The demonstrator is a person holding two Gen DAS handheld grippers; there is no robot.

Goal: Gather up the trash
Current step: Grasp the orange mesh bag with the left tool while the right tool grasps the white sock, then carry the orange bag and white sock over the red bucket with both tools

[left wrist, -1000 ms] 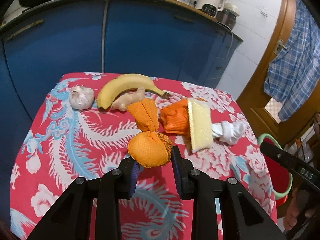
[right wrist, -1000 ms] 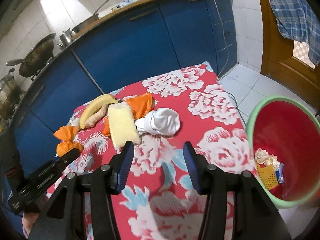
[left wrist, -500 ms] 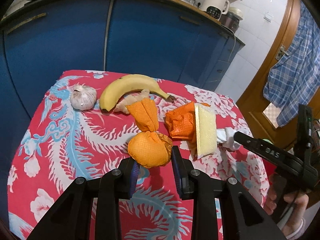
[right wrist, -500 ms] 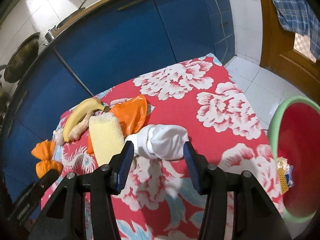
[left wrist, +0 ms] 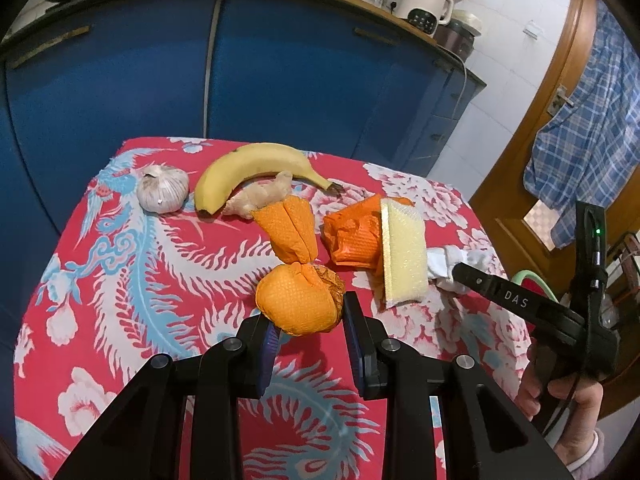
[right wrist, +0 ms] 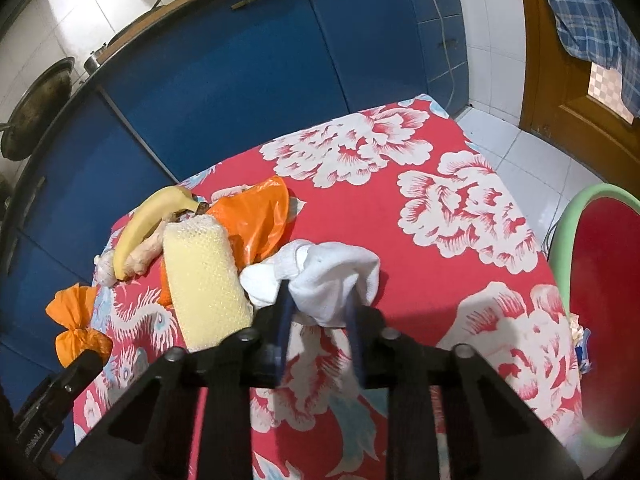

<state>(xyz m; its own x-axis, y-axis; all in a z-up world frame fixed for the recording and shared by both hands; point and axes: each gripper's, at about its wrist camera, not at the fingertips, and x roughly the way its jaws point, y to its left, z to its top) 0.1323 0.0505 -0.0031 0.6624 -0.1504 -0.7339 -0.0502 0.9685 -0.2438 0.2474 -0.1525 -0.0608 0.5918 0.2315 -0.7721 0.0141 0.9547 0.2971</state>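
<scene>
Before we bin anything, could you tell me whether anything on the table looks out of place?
Yes: a banana, a piece of ginger and a garlic bulb look whole and fresh, yet lie beside trash: the orange wad in the left gripper and the white wad in the right gripper.

Surface [left wrist: 100,280] covered w/ red cloth, white peonies + pale blue phoenix print. Far left: garlic bulb [left wrist: 163,194], whole, papery skin. Just right of it: yellow banana [left wrist: 248,168], curved, stem pointing right; ginger root [left wrist: 260,198] lies touching banana's inner curve. Behind surface: blue cabinets [left wrist: 280,72] w/ wood-edged counter on top. On counter: white electric kettle [left wrist: 426,2] at right, dark wok [right wrist: 38,114] at far left, metal pot [right wrist: 93,65] near it. Right side: wooden door [right wrist: 560,80] w/ blue plaid cloth [left wrist: 580,152] hanging on it. White tiled floor [right wrist: 532,156] below door.
</scene>
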